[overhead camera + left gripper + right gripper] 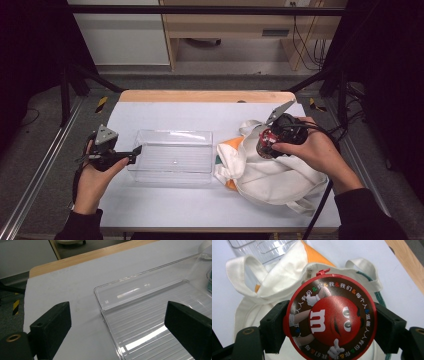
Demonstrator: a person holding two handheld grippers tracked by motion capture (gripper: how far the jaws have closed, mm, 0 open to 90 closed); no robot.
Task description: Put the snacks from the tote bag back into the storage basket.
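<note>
Round candy tin [332, 317] pinched by right gripper [272, 140] over the cloth bag [270, 172], not yet in empty clear bin [172, 155]; left gripper [131, 154] fingers spread, idle.

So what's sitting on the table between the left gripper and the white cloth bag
A clear plastic tray, empty, lies between the left gripper and the white cloth bag. The high view shows it.
</note>
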